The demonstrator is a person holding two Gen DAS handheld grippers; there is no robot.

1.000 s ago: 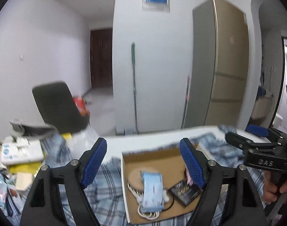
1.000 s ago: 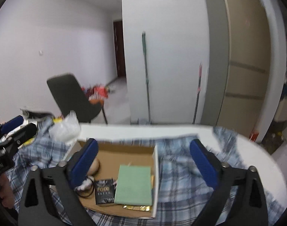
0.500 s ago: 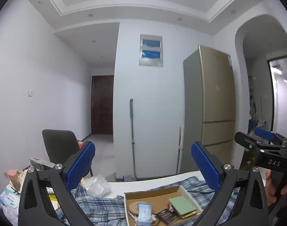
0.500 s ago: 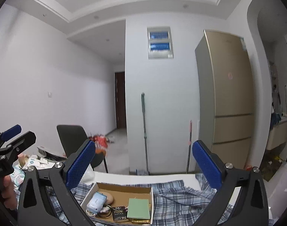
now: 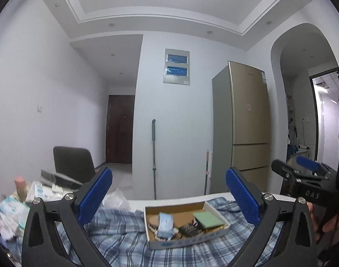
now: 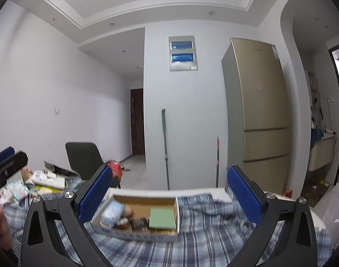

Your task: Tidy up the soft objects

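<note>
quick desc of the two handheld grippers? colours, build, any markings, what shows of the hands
Both match: the left gripper and right gripper have black angular plastic arms with silver screw heads, and fingers faced with blue dimpled pads. Seen from the left wrist camera, the right gripper's black body carries white "DAS" lettering and a green light glows beside it. Only bare fingers of the right hand show; no sleeves or cables visible.

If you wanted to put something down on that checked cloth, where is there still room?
The blue plaid cloth lies bare right of the open cardboard box, and in front of it. The box is packed: a green pad, a blue mask pack. The left end, near the black chair, is heaped with packets.
</note>
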